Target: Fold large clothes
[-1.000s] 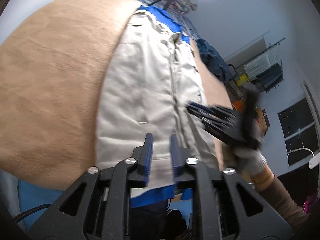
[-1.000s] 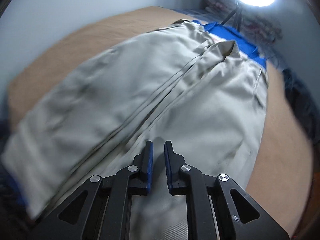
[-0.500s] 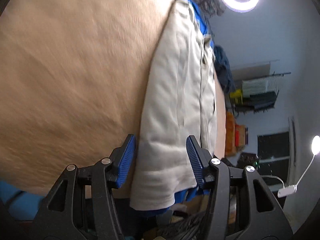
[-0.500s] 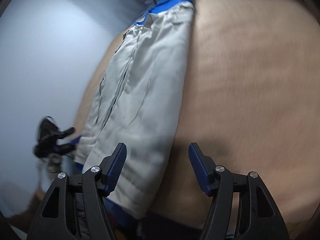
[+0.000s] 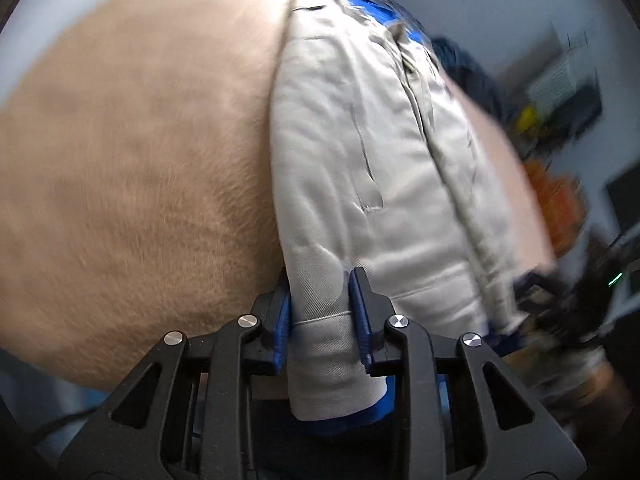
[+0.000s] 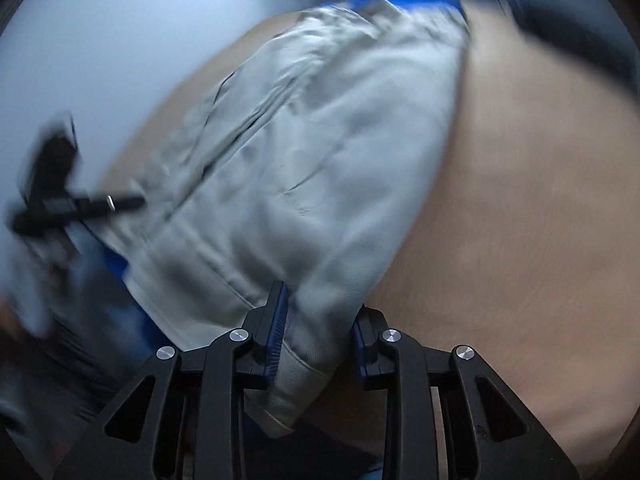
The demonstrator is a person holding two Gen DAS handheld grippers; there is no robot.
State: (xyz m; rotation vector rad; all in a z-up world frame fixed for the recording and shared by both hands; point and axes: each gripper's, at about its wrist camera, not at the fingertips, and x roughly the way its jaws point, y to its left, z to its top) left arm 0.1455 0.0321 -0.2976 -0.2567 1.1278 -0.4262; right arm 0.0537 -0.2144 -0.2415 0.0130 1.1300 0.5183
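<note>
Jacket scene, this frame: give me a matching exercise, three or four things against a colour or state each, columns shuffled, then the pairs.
Things:
1. jacket
2. blanket
3. jacket lining
4. left hand-held gripper

Colour or state:
A. tan, lying under everything
B. bright blue, peeking out at the hem
C. pale grey, spread flat
D. jaws around a hem corner, just closed in

Pairs: 1-C, 2-A, 3-B, 4-D

Lighting and image quality, both wrist views.
Even, cool indoor light with soft shadows; strong fisheye curvature and dark vignetted corners; motion blur smears the right view and the left view's far edge, near gripper parts staying sharp.
</note>
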